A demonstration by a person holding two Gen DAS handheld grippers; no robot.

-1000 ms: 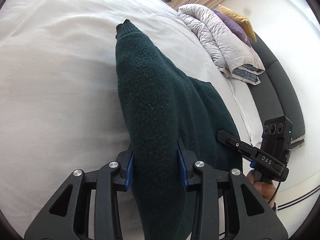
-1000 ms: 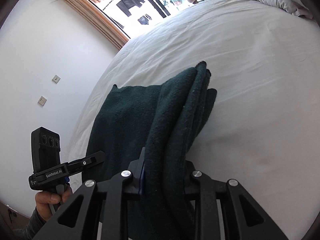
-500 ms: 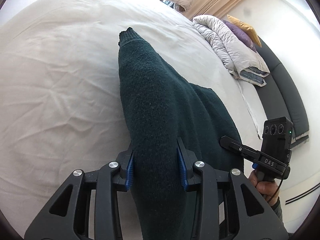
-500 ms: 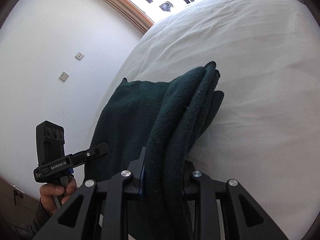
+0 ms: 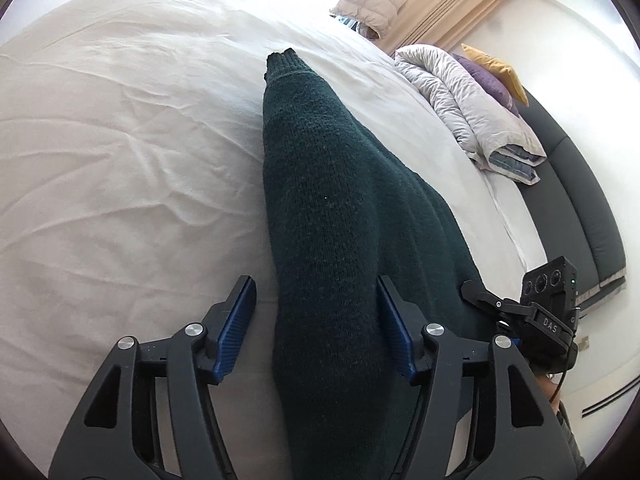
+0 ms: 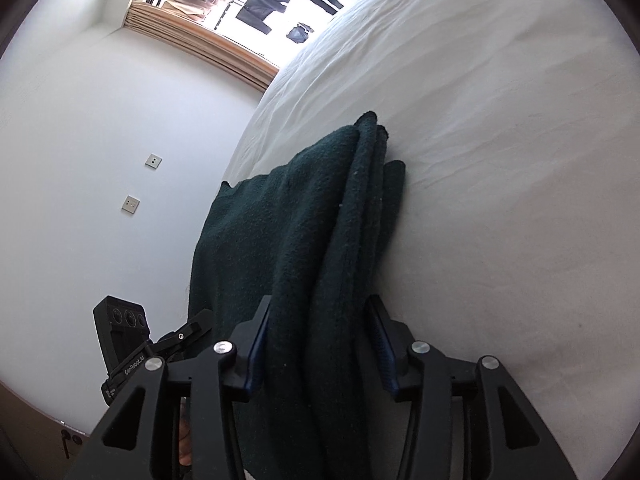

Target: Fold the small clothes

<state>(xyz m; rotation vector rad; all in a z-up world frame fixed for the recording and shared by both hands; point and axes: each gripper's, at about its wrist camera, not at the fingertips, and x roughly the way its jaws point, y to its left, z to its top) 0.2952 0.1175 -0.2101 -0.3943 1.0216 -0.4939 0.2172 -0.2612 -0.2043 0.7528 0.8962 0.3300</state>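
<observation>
My left gripper (image 5: 316, 308) has just been opening, and its blue pads (image 5: 236, 320) now stand clear of the dark green sweater (image 5: 320, 208), with a strip of white sheet showing between the left pad and the knit. The sweater's folded sleeve runs straight out between the jaws and ends in a ribbed cuff (image 5: 280, 60) lying on the bed (image 5: 120, 160), so I have let it go.

My right gripper (image 6: 316, 332) has also just been opening. The bunched edge of the sweater (image 6: 320, 240) lies between its fingers. The right pad (image 6: 382, 344) looks parted from the cloth, but on the left side the fabric hides the pad's face, so I cannot be sure it is fully free there; I read the jaws as released.

The sweater lies flat on the bed near its edge, spreading from one gripper to the other. Beyond the sweater, toward the headboard (image 5: 580, 200), a pale folded duvet (image 5: 472, 108) is piled on the bed with a purple pillow (image 5: 488, 80) and a yellow pillow (image 5: 496, 68) behind it.
</observation>
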